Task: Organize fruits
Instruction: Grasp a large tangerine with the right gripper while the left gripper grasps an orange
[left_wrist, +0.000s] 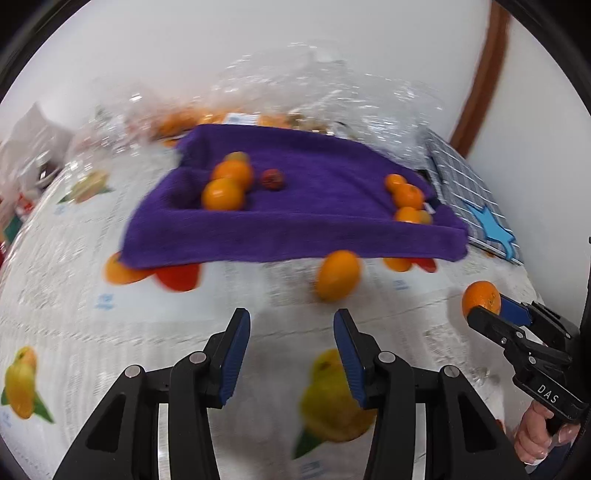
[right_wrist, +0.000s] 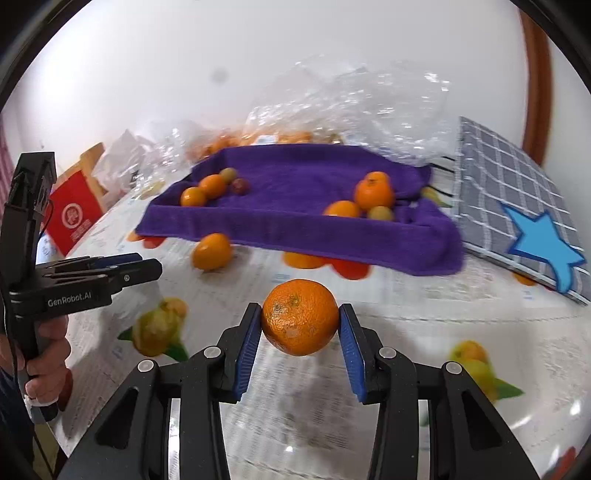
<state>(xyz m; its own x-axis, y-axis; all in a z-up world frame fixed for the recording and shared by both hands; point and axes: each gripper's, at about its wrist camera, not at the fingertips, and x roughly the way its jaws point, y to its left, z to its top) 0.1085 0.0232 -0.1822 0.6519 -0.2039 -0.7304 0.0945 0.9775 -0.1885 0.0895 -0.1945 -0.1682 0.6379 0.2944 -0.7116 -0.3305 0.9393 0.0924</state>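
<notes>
Between the blue pads of your right gripper (right_wrist: 300, 326) sits an orange (right_wrist: 299, 316). The pads pinch it on both sides and hold it up above the surface (right_wrist: 406, 317). Your left gripper (left_wrist: 291, 345) has its pads spread wide with nothing between them. It hangs over the surface, which has a white cover with fruit pictures on it.

A little farther out, one loose orange (left_wrist: 338, 275) lies on the surface by itself. It is just in front of the near edge of the purple towel (left_wrist: 295, 221). From the right camera you can see it sitting to the left of your held orange.

On the purple towel you have two little groups of fruit. The left group (right_wrist: 207, 188) has two oranges close together, a small green-yellow fruit behind them, and a small dark red fruit (left_wrist: 272, 179) just beside them. The right group (right_wrist: 371, 199) has more oranges and a small green-yellow one, near the right edge of the towel.

Behind the towel is a crinkly clear plastic bag (right_wrist: 354, 96) with more oranges under it. To the right lies a grey checked cloth (right_wrist: 495, 173) with a blue star on it. Far left stands a red box (right_wrist: 74, 214).
</notes>
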